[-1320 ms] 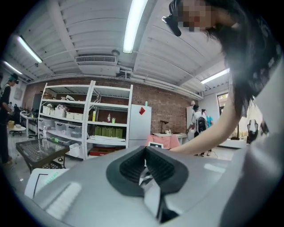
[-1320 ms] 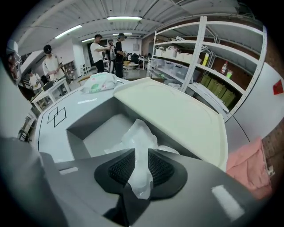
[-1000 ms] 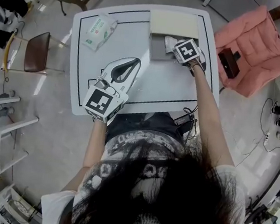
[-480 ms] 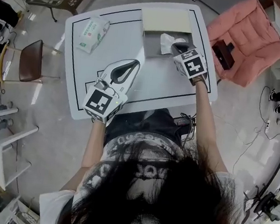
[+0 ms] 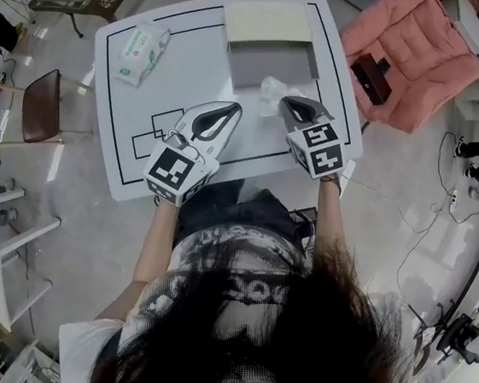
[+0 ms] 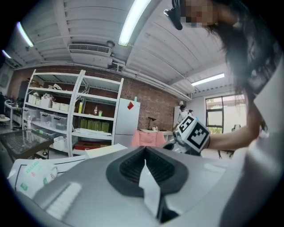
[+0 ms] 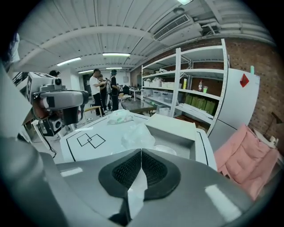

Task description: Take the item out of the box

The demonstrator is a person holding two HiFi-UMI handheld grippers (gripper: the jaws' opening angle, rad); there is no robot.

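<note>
The right gripper has drawn back from the one open grey cardboard box, bringing one crinkled clear plastic bag out with it.
Its fingers are pressed together on the bag's edge. The bag sits just in front of the box, over the white tabletop; whether it touches the surface cannot be told. The box stands at the far edge, its single cream lid folded back. The left gripper, second of the two, hovers beside the right one, its fingers closed on nothing. One white-and-green pack of wipes lies near the far left corner, well apart.
</note>
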